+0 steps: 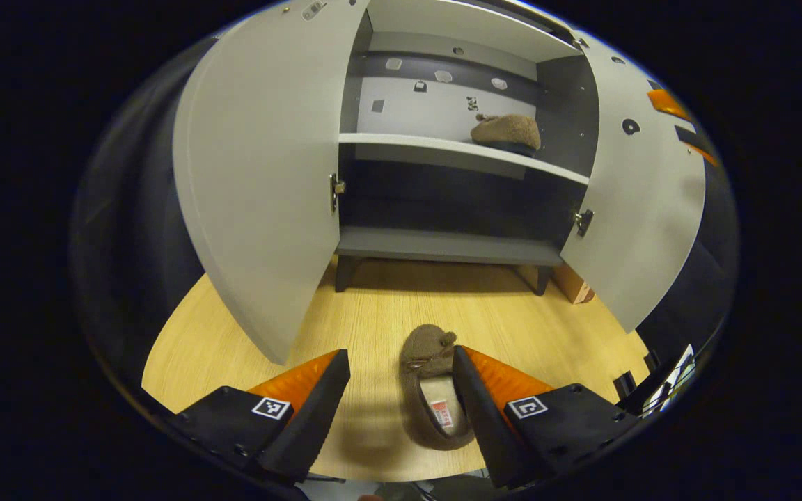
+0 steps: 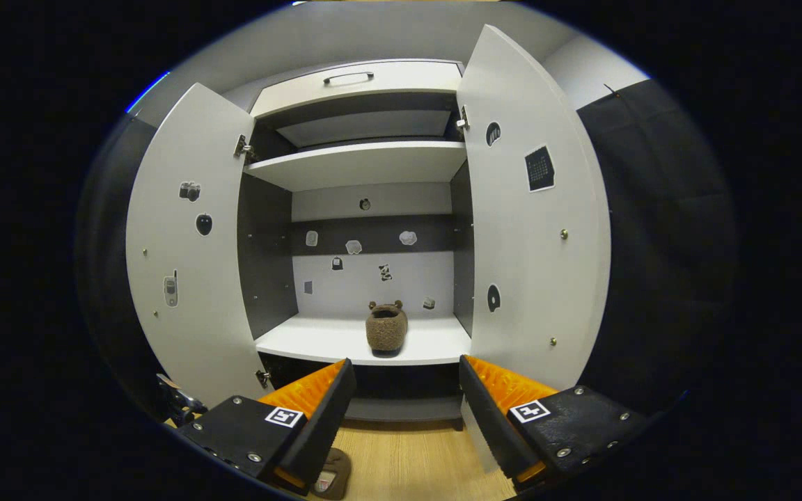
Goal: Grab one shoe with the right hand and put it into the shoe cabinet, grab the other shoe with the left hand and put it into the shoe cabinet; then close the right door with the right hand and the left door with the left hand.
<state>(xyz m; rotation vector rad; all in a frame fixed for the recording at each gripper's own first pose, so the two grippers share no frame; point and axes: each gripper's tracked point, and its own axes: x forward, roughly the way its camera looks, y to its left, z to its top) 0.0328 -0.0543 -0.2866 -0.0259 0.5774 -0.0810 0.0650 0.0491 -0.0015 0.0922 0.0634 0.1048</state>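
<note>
Left gripper view, spread left claw over fuzzy brown slipper (wood-grain floor), right claw released.

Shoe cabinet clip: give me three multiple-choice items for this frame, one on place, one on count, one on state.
1. Where does the second slipper lie?
A. On the wooden floor
B. On the top shelf
C. Inside a drawer

2. How many slippers sit on the white shelf?
A. None
B. One
C. Two

3. How do the cabinet doors stand?
A. Both closed
B. One closed
C. Both open

Answers: 1 A, it lies before the left gripper. 2 B, a single brown slipper rests there. 3 C, the left door and right door swing wide.
</note>
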